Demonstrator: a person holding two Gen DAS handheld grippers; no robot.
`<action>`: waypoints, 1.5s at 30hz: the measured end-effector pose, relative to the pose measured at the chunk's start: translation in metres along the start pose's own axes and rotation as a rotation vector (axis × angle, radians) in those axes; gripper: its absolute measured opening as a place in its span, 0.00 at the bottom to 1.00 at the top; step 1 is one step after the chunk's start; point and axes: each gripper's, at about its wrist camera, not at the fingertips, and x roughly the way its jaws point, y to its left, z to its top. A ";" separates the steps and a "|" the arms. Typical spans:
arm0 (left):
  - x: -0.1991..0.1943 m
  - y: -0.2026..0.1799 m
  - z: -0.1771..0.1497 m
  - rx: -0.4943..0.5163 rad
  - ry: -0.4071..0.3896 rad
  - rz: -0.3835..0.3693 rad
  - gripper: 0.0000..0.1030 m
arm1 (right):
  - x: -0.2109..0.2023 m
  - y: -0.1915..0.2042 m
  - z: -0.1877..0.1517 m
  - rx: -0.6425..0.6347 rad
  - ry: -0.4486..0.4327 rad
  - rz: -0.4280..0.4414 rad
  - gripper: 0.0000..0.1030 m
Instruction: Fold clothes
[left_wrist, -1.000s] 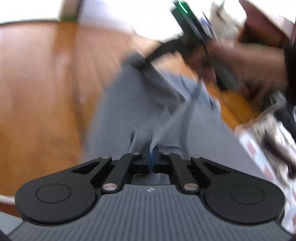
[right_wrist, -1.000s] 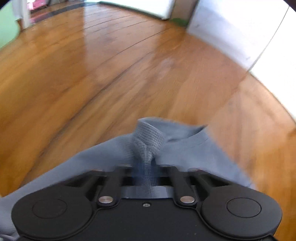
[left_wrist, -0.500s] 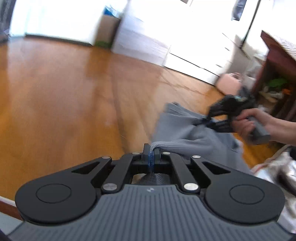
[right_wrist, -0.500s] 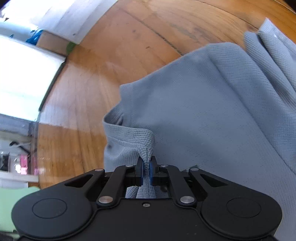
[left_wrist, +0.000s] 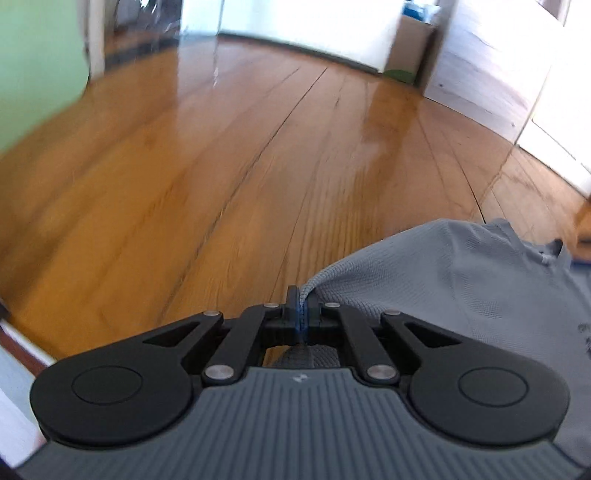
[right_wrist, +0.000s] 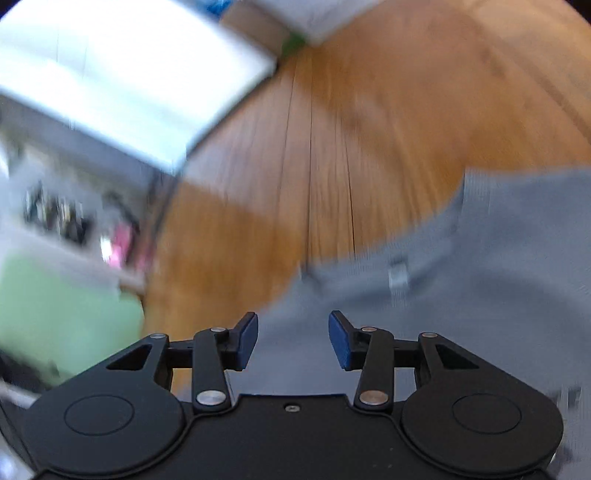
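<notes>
A grey knit garment lies spread on the wooden floor, filling the lower right of the left wrist view. My left gripper is shut on a corner of its edge, which bunches up between the blue pads. In the blurred right wrist view the same grey garment lies under and to the right of my right gripper. That gripper stands open, blue pads wide apart, with nothing between them. A small light tag shows on the cloth.
A green wall and a doorway stand at the left. White cabinets and a cardboard box line the far side. A bright white panel and cluttered shelves show at the left of the right wrist view.
My right gripper has opened and let go of the garment it was pinching. My left gripper keeps its hold and has swung left, so the other hand is out of its view.
</notes>
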 end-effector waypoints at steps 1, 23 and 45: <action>0.002 0.001 -0.001 0.001 -0.007 0.008 0.04 | 0.003 0.001 -0.009 -0.025 0.022 -0.025 0.46; -0.075 -0.056 -0.042 0.299 0.112 -0.293 0.58 | 0.019 0.139 -0.214 -0.424 0.268 -0.037 0.46; -0.046 -0.018 -0.045 0.352 0.039 0.482 0.35 | -0.002 0.115 -0.297 -0.607 0.333 -0.104 0.47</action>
